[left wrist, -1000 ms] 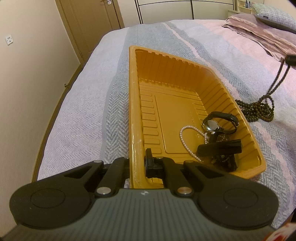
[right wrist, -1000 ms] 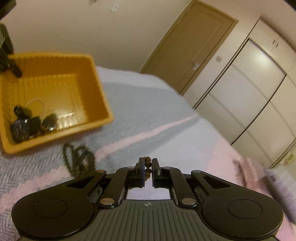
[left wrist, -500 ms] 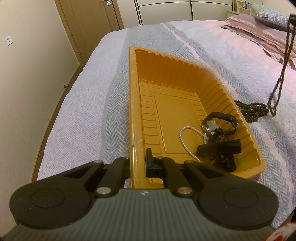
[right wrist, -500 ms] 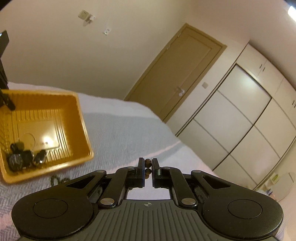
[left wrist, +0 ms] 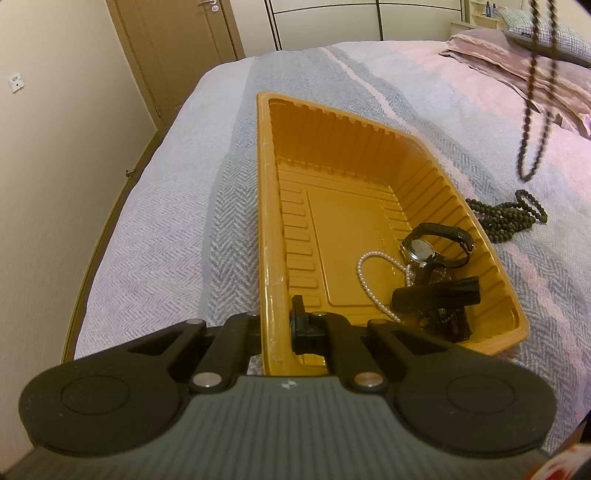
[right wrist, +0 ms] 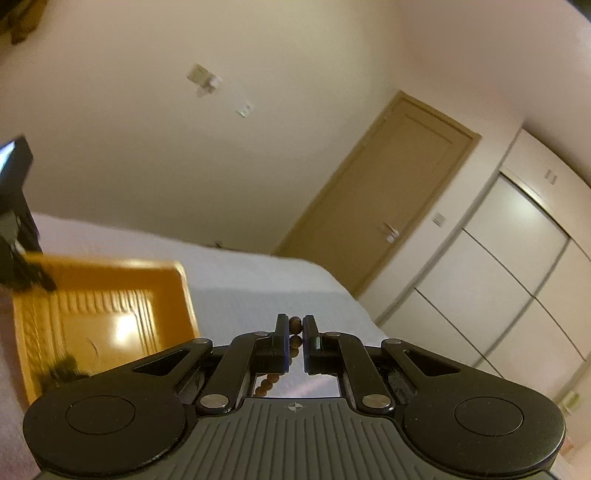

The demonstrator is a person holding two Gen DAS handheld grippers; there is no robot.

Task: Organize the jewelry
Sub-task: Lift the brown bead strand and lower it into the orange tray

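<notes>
the bead strand (left wrist: 532,92) is pinched in the right claw (right wrist: 294,339), hanging right of the orange tray (left wrist: 267,206), whose rim is clamped by the left claw (left wrist: 275,325).

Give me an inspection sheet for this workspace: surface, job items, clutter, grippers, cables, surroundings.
Surface: bed with grey and pink herringbone blanket.
Job's things: ribbed orange plastic tray holding white pearl strand, black-strapped wristwatch and other dark pieces; dark wooden bead string hanging beside the tray, its lower end piled on the blanket.
Clutter: nothing seen.
Grippers: left hand-held gripper shut on the tray's near wall; right hand-held gripper shut on the bead string.
Cables: nothing seen.
Surroundings: brown wooden door, white wardrobe, pillows.
</notes>
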